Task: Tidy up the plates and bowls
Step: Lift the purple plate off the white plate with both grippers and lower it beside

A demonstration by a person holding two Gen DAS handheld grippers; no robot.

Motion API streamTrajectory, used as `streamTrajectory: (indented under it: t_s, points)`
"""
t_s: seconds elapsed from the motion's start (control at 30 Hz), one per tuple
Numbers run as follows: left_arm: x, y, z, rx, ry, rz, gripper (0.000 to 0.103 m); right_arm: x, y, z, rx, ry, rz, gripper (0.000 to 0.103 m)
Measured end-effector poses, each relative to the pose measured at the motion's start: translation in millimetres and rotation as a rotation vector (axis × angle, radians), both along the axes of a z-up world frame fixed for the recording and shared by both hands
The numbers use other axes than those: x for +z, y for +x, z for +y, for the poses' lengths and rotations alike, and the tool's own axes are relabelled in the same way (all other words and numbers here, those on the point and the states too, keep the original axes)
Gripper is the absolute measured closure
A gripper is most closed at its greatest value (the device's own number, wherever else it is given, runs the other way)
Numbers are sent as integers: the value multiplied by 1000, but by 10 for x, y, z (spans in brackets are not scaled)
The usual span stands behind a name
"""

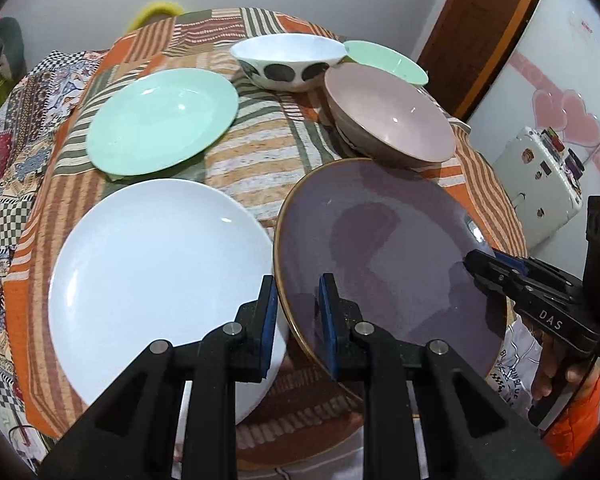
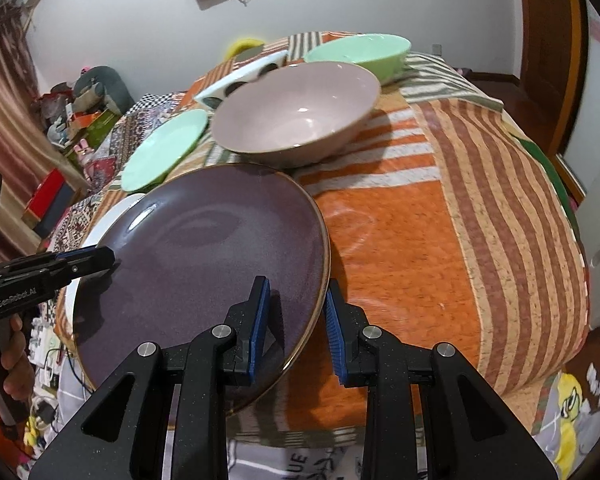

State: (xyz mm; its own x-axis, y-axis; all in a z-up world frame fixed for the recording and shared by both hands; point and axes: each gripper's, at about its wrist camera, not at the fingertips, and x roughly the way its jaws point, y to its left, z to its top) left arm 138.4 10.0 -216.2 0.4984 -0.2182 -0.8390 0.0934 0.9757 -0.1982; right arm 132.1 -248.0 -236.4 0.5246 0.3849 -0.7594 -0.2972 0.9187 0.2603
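A purple plate (image 1: 380, 240) with a gold rim is lifted and tilted above the table. My left gripper (image 1: 298, 312) straddles its left rim, jaws close around the edge. My right gripper (image 2: 296, 320) straddles its right rim, a small gap still showing at the right pad. The same plate fills the right wrist view (image 2: 204, 264). A white plate (image 1: 152, 272) lies to its left, partly under it. A mint plate (image 1: 164, 120), a white bowl with dark spots (image 1: 288, 60), a pink bowl (image 1: 392, 120) and a mint bowl (image 1: 388, 60) stand farther back.
The table is covered by an orange striped patchwork cloth (image 2: 440, 208). A white fridge (image 1: 560, 80) stands at the right. Clutter and boxes (image 2: 72, 120) lie on the floor at the left.
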Motion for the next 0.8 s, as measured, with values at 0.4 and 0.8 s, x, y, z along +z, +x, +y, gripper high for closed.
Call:
streamTrajectory:
  t_s: [0.4, 0.8]
  points:
    - [-165, 127, -98, -18, 7, 49, 83, -138, 72, -62, -22, 5, 56, 78]
    - [61, 47, -141, -28, 46, -32, 83, 7, 57, -52, -21, -33, 12, 76]
